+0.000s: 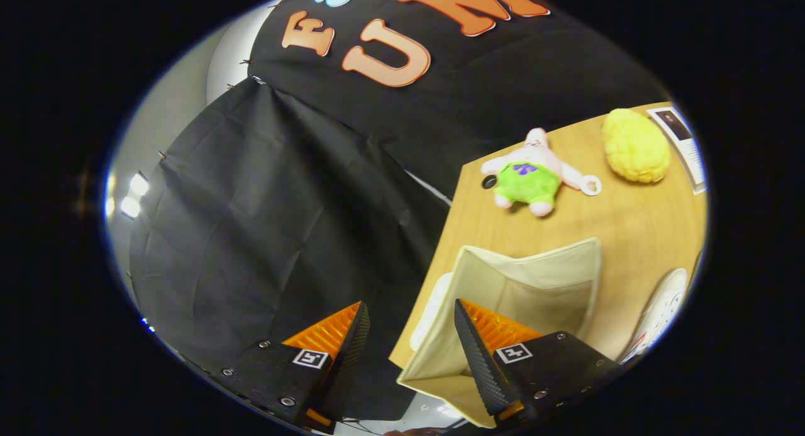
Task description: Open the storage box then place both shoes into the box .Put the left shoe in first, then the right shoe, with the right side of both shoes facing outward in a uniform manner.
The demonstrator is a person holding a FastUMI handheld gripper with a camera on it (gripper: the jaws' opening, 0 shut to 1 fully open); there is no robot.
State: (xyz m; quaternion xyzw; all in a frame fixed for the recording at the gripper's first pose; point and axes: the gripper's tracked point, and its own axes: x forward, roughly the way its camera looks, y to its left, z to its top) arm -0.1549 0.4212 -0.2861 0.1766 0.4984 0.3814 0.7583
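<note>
**Tongs released over the open storage box**

At the far left of the frame, bright lamps [131, 195] glare beside a pale wall, and black cloth [270, 222] hangs across the left and upper middle of the picture.

In the lower middle, the tongs [409, 316] stand released — the two fingers are apart with nothing between them. The left finger [343, 335] shows against the black cloth; the right finger [481, 345] overlaps the near wall of the storage box.

The storage box [534, 285], a cream fabric box, sits at the near left corner of the wooden tabletop [629, 222], its mouth open and its soft walls sagging a little. A pale flap of it shows on its left side, just over the tabletop's edge.

Beyond the box, in the upper right of the frame, a pink starfish plush toy [531, 175] in green shorts lies on the tabletop, apart from the box. Just right of it lies a knobbly yellow plush [635, 145], and past that a printed card [682, 140] at the tabletop's far side.

At the lower right — right of the box and not touching it — a white shoe [660, 316] rests on the tabletop, only partly in view.
</note>
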